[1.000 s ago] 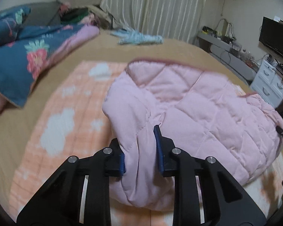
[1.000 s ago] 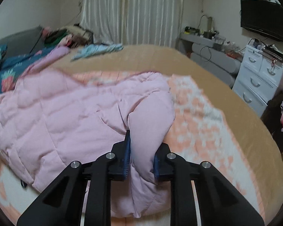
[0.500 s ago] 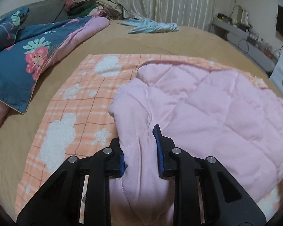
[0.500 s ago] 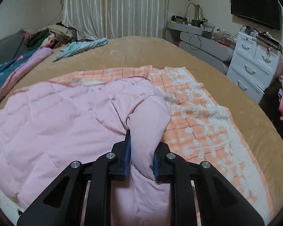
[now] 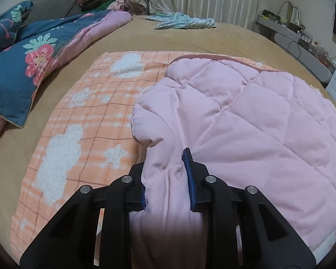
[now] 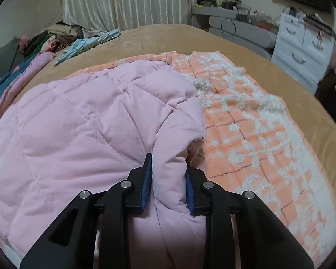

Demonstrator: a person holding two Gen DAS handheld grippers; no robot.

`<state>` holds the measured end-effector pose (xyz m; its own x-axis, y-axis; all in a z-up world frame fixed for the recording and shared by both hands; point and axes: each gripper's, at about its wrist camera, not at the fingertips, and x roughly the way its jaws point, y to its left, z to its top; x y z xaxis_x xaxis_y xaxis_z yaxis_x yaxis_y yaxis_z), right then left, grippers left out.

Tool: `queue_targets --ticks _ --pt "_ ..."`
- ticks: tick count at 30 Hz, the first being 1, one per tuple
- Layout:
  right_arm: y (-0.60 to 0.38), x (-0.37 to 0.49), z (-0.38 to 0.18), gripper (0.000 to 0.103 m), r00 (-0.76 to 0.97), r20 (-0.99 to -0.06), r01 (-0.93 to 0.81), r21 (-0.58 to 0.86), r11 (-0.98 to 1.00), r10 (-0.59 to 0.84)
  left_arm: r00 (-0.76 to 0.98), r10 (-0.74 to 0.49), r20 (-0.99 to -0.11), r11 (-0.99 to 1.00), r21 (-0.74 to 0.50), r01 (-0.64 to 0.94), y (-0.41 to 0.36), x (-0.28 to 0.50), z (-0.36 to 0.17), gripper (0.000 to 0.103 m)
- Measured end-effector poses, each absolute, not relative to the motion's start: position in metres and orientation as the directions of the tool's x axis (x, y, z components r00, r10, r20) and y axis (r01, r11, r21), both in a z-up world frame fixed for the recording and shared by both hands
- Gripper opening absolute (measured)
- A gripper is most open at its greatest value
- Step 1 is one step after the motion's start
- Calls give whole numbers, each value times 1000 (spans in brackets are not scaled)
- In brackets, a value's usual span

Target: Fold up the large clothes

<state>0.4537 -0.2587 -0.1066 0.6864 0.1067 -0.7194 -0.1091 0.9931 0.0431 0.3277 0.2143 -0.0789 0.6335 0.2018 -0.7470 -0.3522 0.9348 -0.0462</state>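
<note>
A pink quilted jacket lies spread on an orange checked blanket on the bed. My left gripper is shut on a puffy fold at the jacket's left edge, which fills the gap between the blue pads. In the right wrist view the same jacket covers the left half of the blanket. My right gripper holds a fold at the jacket's right edge. Its jaws are opening, and the fabric is still between the pads and touching both.
The tan bed cover surrounds the blanket. A blue floral quilt lies at the left, a light blue garment at the far side, and a clothes pile behind. White drawers stand beyond the bed's right edge.
Both grippers have come down and forward with the jacket's folds, and the jacket now lies flatter on the blanket. The right jaws have spread slightly around their fold.
</note>
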Motion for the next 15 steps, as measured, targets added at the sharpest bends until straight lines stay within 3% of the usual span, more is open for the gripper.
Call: queue_targets --ticks 3,7,9,10,11,13,15 --pt "-259 452 -103 30 679 -728 -104 32 994 95 632 192 -751 932 -62 -357 216 326 -77 20" --pt "-269 439 -90 54 691 -713 -91 72 993 115 626 205 -752 927 -56 -371 218 319 -69 26" --pt "-273 430 -83 68 700 -702 -98 89 991 132 621 218 -753 921 -52 -386 219 313 -65 35" --pt "-276 424 -78 87 706 -692 -102 110 989 150 619 229 -751 918 -46 -395 220 310 -62 48" --pt "-280 416 -74 96 716 -678 -106 134 985 169 620 234 -749 915 -45 -401 220 305 -59 57" --pt "-285 403 -64 97 728 -658 -112 163 980 193 628 222 -746 916 -61 -396 221 297 -53 63" --pt "-288 393 -57 98 736 -645 -121 171 978 204 630 223 -744 915 -64 -399 220 290 -48 77"
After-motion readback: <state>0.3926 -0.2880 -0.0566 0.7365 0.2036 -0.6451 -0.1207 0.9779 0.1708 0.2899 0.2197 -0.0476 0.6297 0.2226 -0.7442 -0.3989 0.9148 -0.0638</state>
